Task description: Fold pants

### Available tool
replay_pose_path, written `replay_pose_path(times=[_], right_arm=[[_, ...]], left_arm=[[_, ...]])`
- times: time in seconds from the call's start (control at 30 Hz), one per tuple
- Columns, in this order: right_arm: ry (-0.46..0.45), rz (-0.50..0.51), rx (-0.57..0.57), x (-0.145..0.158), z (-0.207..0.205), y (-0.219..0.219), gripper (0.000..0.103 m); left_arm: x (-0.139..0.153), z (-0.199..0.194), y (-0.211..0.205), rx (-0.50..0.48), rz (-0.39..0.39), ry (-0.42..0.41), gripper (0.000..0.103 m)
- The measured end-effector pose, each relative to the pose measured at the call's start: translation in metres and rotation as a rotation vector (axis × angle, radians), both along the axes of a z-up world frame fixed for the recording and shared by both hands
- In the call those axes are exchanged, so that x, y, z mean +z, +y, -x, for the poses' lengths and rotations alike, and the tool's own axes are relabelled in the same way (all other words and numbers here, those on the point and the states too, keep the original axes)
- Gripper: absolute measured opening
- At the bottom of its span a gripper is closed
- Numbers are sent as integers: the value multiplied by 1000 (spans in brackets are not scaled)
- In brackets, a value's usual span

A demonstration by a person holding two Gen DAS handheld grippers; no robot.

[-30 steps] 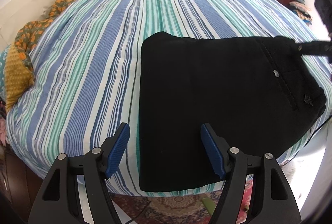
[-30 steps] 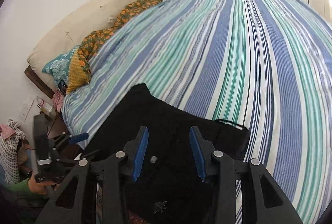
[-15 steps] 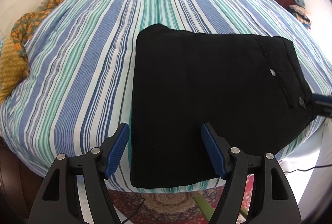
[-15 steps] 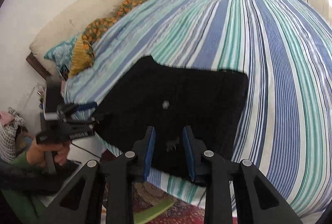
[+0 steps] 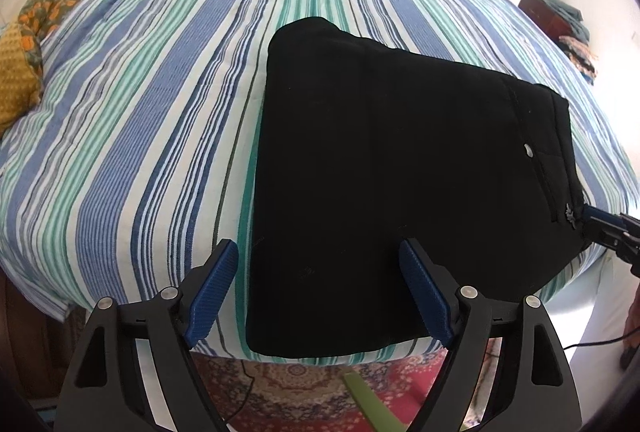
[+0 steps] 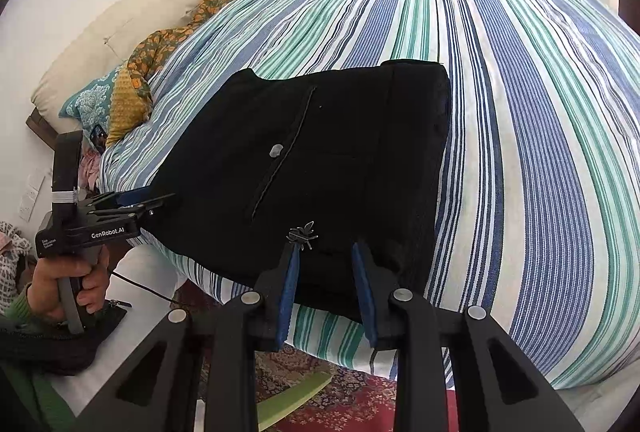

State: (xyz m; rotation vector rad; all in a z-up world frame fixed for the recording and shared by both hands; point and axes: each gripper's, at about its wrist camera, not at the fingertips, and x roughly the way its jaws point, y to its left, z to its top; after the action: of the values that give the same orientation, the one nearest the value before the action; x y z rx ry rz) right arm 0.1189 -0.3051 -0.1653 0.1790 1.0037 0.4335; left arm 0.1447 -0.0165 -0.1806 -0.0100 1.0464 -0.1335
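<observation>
Black pants [image 5: 392, 184] lie folded into a flat rectangle at the near edge of the striped bed [image 5: 160, 104]. They also show in the right wrist view [image 6: 320, 160], with a silver button and a small spider-like emblem near the waistband. My left gripper [image 5: 318, 290] is open and empty, held just off the near edge of the pants. My right gripper [image 6: 324, 284] is open, narrowly, and empty at the waistband edge. The right gripper's tip shows in the left wrist view [image 5: 608, 230]; the left gripper shows in the right wrist view [image 6: 120, 210].
Pillows and an orange patterned cloth [image 6: 168, 44] lie at the head of the bed. A patterned rug [image 5: 304, 388] with a green strip lies on the floor below. A dark cabinet with stacked clothes [image 5: 560, 20] stands at far right.
Both grippers have drawn back from the pants toward the bed's edge. The right gripper's jaws have narrowed slightly. The pants lie still.
</observation>
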Motion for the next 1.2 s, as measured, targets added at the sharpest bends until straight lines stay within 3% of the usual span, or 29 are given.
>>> replay_pose_path(times=[0.4, 0.87, 1.2], right_arm=[[37, 63, -20, 5, 2, 11, 30], [43, 49, -28, 4, 2, 12, 30], [49, 31, -25, 6, 3, 15, 43]], left_arm=[[-4, 9, 3, -4, 16, -8, 84], [-2, 10, 2, -12, -9, -15, 84], [-3, 11, 2, -11, -7, -16, 85]])
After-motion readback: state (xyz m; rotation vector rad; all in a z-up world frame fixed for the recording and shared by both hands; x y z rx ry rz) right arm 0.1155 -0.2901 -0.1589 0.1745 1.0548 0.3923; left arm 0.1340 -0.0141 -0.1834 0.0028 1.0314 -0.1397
